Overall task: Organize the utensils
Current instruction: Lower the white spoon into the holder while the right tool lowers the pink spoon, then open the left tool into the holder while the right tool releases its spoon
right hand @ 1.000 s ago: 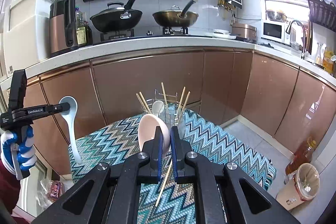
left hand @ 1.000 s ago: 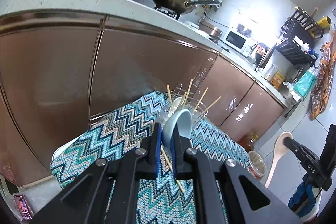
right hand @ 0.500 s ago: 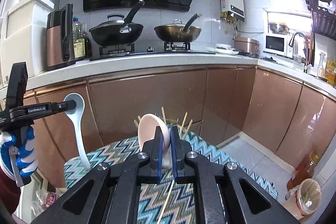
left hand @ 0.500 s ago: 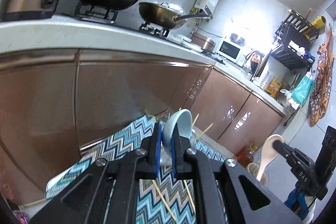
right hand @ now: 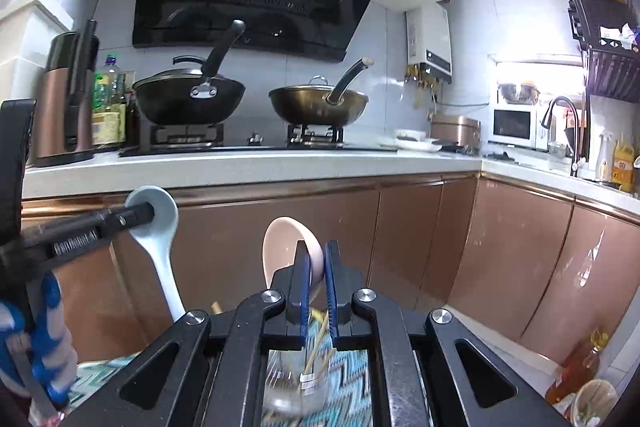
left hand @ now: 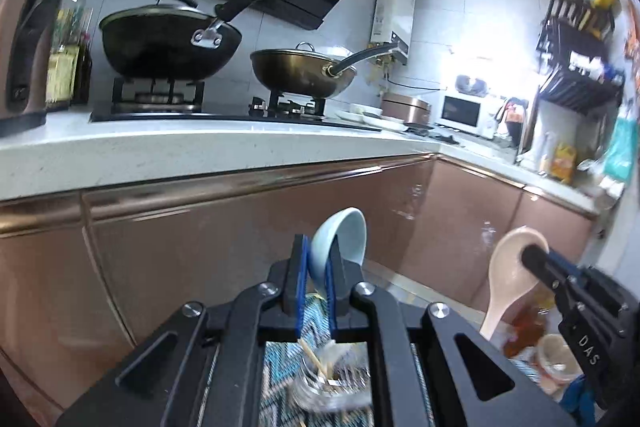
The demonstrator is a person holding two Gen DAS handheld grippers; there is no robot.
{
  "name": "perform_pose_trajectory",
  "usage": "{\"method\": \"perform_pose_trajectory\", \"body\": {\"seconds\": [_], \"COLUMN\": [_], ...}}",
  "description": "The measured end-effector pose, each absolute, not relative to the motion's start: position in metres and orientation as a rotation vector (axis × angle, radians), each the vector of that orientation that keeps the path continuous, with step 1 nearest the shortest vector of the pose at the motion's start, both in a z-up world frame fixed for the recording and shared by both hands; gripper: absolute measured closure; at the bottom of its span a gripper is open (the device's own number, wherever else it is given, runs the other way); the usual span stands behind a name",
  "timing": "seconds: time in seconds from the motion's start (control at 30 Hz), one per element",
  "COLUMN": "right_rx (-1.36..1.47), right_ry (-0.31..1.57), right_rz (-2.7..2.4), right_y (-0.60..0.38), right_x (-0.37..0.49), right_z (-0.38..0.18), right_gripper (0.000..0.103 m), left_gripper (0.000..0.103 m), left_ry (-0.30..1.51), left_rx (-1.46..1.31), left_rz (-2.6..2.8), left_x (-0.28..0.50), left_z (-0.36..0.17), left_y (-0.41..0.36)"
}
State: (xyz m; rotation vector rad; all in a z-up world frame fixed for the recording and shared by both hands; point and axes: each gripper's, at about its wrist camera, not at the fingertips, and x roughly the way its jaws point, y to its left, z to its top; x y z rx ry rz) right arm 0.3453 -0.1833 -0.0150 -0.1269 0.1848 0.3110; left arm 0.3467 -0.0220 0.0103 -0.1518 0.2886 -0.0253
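The left gripper (left hand: 318, 269) has its jaws pinched on the bowl of a pale blue ceramic soup spoon (left hand: 340, 239), which stands up above the blue pads with its hollow tilted to the right. From the right wrist view the same spoon's handle hangs down and to the right below the jaws. The right gripper (right hand: 318, 269) is clamped on the bowl of a pale pink ceramic soup spoon (right hand: 288, 247); its handle drops down and to the left, as the left wrist view shows. A hand in a blue and white glove (right hand: 38, 347) grips the left tool.

Taking the clear glass holder (right hand: 296, 387) as landmark: it sits below both grippers on a zigzag-patterned cloth (right hand: 348, 363), blurred, with wooden chopsticks (right hand: 316, 347) sticking up out of it. Both spoons are held in the air above the holder, apart from it and from each other.

Beyond the holder rise copper-coloured cabinet doors (right hand: 280, 227) under a white counter (right hand: 240, 167), which carries a stove with a black wok (right hand: 188, 103) and a bronze wok (right hand: 318, 107)
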Motion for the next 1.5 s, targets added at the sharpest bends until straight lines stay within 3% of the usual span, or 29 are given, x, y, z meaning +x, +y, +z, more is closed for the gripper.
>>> {"method": "perform_pose_trajectory", "body": {"seconds": [0.47, 0.83, 0.97, 1.07, 1.5], "right_rx": [-0.206, -0.237, -0.243, -0.242, -0.210], "right_ry": [0.144, 0.163, 0.170, 0.163, 0.147], "right_rz": [0.224, 0.216, 0.217, 0.212, 0.165], "right_y": [-0.164, -0.154, -0.154, -0.155, -0.181], "right_x": [0.403, 0.412, 0.407, 0.400, 0.338], "right_z": [-0.079, -0.118, -0.124, -0.120, -0.077], "right_gripper": [0.096, 0.095, 0.075, 0.065, 0.059], "left_gripper": [0.096, 0.095, 0.092, 0.086, 0.068], "left_ry": [0.296, 0.310, 0.317, 0.318, 0.243], "left_rx": [-0.062, -0.064, -0.090, -0.119, -0.145], "left_rz": [0.076, 0.085, 0.066, 0.051, 0.054], "left_x": [0.410, 0.416, 0.411, 0.403, 0.331], "left_z": [-0.059, -0.097, -0.103, -0.101, -0.047], "left_y": [-0.056, -0.063, -0.057, -0.049, -0.015]}}
